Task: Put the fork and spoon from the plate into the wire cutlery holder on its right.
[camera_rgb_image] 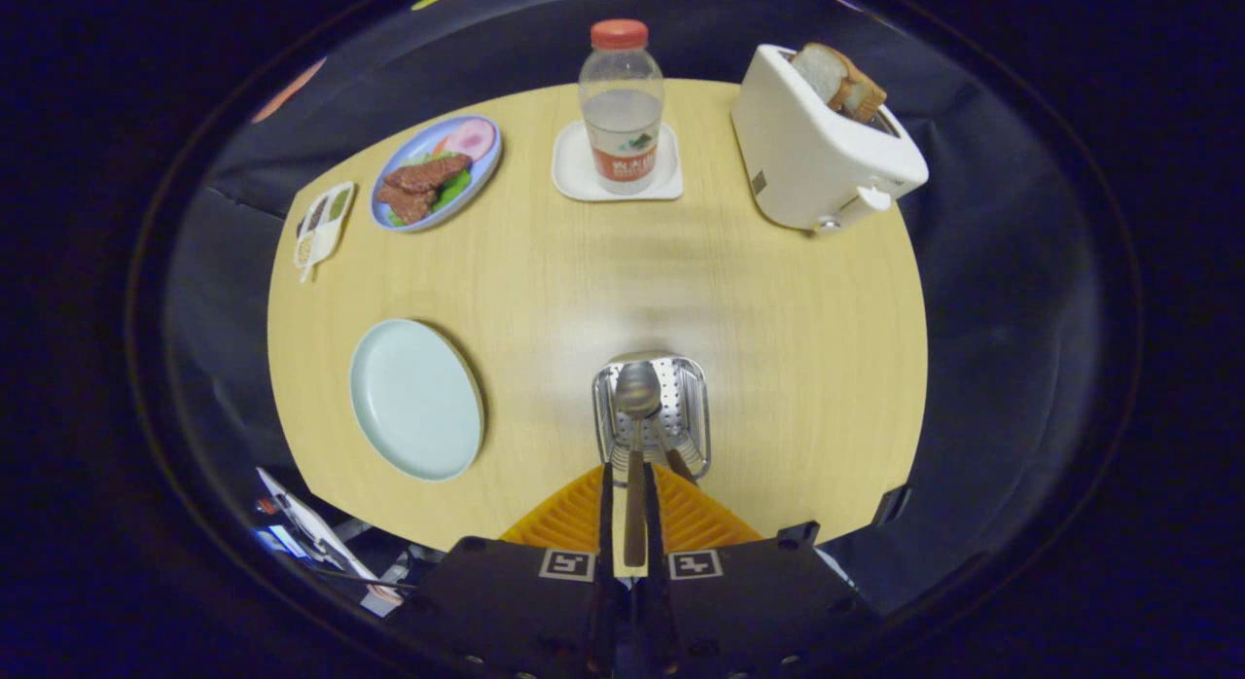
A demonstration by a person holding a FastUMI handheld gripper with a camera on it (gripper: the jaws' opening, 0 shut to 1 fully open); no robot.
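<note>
Gripper view looks down on a round wooden table (778, 368). Gripper (634, 509) fingers are nearly closed, pinching the handle of a spoon (637, 392) between them; its bowl hangs over the mouth of the wire cutlery holder (681, 407), just ahead of the fingertips, near the table's front edge. A second handle (678, 460) leans inside the holder beside the spoon (prob. the fork, tho its head is hidden, so can't say for sure).

Progress, as I judge it: the pale blue plate (416, 399) to the holder's left, near the front-left edge, lies bare, so both pieces are off it. If that handle is the fork, one item is in and the spoon is the last; left to do is lower it in and let go.

Count: 1 spoon, 1 other handle, 1 holder, 1 bare plate. Along the back edge: 1 food plate (436, 171), 1 small divided dish (324, 223) w/ bits in it, 1 bottle (622, 105) on 1 white coaster (574, 168), 1 white toaster (817, 154) w/ bread slices (838, 81) sticking up.
</note>
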